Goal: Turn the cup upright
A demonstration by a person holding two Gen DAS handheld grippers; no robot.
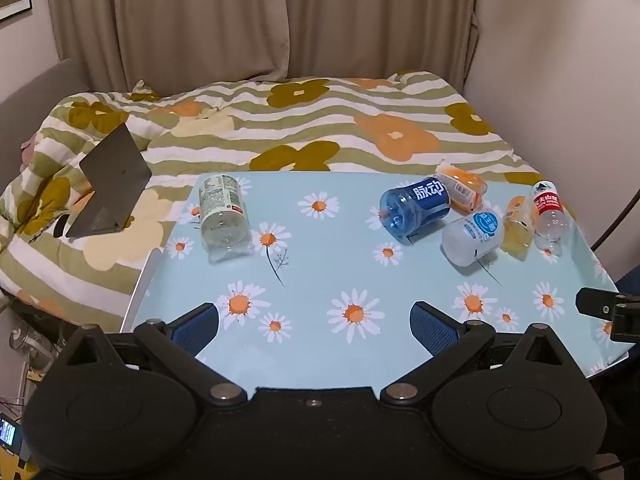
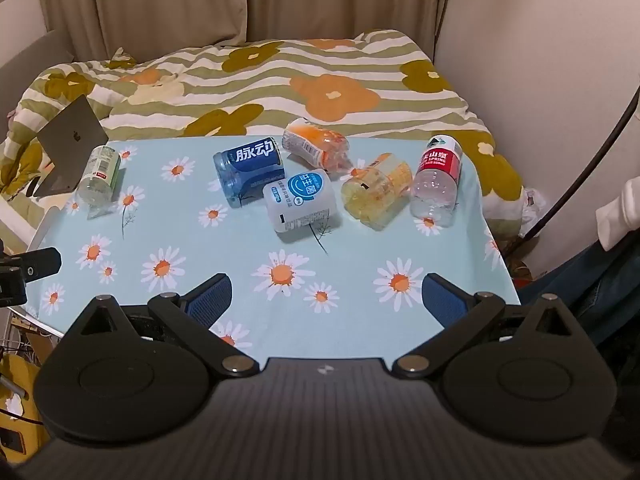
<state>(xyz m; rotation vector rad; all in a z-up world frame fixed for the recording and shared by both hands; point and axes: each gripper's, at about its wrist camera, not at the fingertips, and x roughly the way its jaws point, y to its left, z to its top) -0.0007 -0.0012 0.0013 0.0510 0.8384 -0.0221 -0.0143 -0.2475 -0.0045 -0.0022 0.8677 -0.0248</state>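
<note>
Several cut-off bottle cups lie on their sides on the daisy-print table (image 1: pixel 320 264). A clear cup with a white label (image 1: pixel 222 216) lies alone at the far left; it also shows in the right wrist view (image 2: pixel 99 178). A blue cup (image 2: pixel 250 170), a white cup (image 2: pixel 300 200), an orange-label cup (image 2: pixel 316 148), a yellow cup (image 2: pixel 376 190) and a red-label cup (image 2: pixel 436 176) cluster at the far right. My left gripper (image 1: pixel 316 320) is open and empty above the near table edge. My right gripper (image 2: pixel 326 298) is open and empty, short of the cluster.
A bed with a flowered striped quilt (image 1: pixel 320 120) lies behind the table. An open grey laptop (image 1: pixel 110 184) stands on the quilt at the left. Curtains and a wall close the back. A black cable (image 2: pixel 592 152) runs down at the right.
</note>
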